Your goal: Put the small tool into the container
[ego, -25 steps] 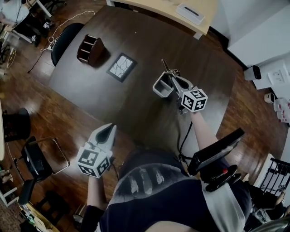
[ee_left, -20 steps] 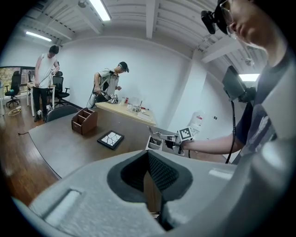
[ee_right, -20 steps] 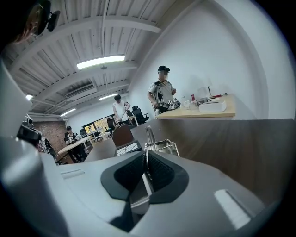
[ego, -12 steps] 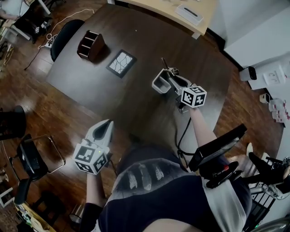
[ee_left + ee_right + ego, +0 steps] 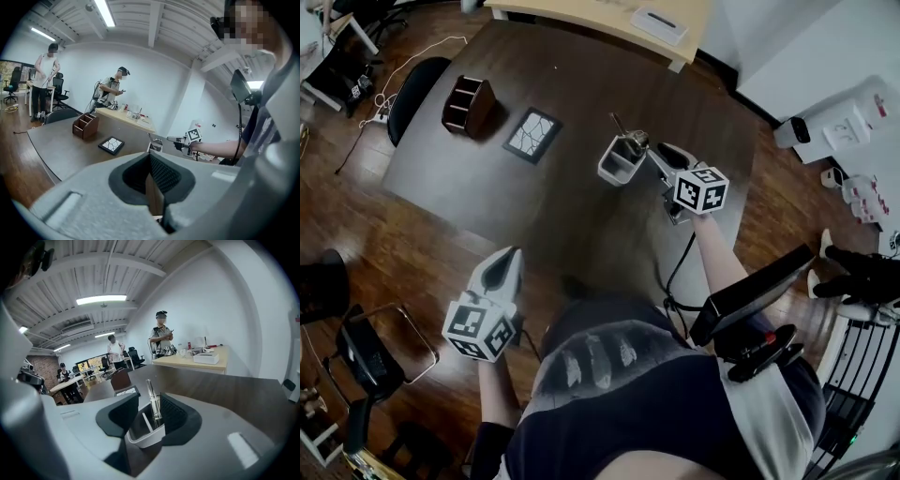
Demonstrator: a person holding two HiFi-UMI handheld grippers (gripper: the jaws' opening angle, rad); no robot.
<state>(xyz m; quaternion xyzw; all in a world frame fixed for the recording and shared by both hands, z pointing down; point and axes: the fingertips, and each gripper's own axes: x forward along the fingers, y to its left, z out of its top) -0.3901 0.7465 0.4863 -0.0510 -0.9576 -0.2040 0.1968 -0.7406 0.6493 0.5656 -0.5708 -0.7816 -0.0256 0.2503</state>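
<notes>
Backing off is prob next: right gripper jaws have just been opened, nothing pinched; small tool seems propped inside the container just ahead. Best pulled straight back, rim untouched. Left gripper closed, empty, far behind container.

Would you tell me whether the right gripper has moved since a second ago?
Yes. The right gripper has drawn back from the white container toward the person; its jaws have just been opening, gripping nothing, and the small tool stands inside.
</notes>
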